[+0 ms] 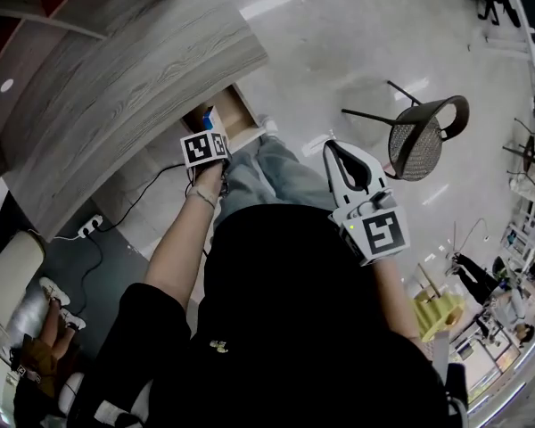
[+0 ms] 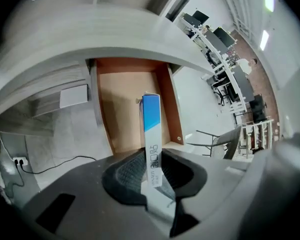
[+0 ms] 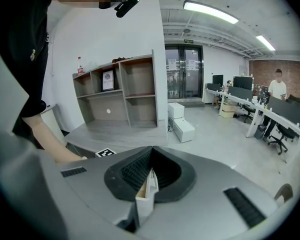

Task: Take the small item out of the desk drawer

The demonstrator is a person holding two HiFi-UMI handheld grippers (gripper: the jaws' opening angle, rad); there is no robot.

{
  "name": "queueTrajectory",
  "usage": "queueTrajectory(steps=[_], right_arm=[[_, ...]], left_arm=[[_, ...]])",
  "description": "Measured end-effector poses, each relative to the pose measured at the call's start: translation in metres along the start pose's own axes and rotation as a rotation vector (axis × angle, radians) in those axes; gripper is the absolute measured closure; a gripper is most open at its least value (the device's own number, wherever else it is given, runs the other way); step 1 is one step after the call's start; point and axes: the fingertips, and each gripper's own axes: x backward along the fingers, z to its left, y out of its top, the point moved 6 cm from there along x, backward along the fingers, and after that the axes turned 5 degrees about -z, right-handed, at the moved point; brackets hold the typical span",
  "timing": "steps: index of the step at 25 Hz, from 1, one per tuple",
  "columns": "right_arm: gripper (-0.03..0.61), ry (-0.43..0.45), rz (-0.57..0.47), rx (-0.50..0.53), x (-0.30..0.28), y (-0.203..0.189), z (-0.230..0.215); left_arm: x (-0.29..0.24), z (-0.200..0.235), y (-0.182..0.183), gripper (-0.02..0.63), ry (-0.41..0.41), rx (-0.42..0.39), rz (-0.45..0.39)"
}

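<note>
The drawer (image 2: 122, 109) under the table (image 1: 116, 87) is standing open, so the access step appears done. The left claw (image 2: 152, 156) is gripping the near end of a narrow blue-and-white box (image 2: 151, 114), its jaws pressing on either side. The box is pointing away over the drawer's floor, towards its right side; whether its far end is resting there cannot be told. Remaining, by my judgement: lifting the box clear of the drawer. The left forearm (image 1: 183, 230) is reaching forward and down to the drawer. The right claw (image 3: 151, 149) is closed and empty, and is pointing away from the table, over the open floor to the right.
</note>
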Motion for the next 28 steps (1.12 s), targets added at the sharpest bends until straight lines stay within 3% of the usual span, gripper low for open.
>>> queueTrajectory(steps=[8, 16, 21, 28], right_arm=[[0.581, 0.055, -0.051, 0.001, 0.000, 0.012, -0.003], [0.581, 0.126, -0.115, 0.017, -0.009, 0.031, -0.004], [0.581, 0.184, -0.148, 0.047, -0.017, 0.044, 0.001], [0.581, 0.271, -0.188, 0.086, -0.029, 0.061, 0.012]], left_arm=[[0.043, -0.018, 0.004, 0.514, -0.010, -0.076, -0.042], [0.097, -0.043, 0.014, 0.514, -0.020, -0.150, -0.142], [0.137, -0.053, 0.025, 0.514, -0.015, -0.188, -0.239], [0.197, -0.073, 0.037, 0.514, -0.022, -0.331, -0.394]])
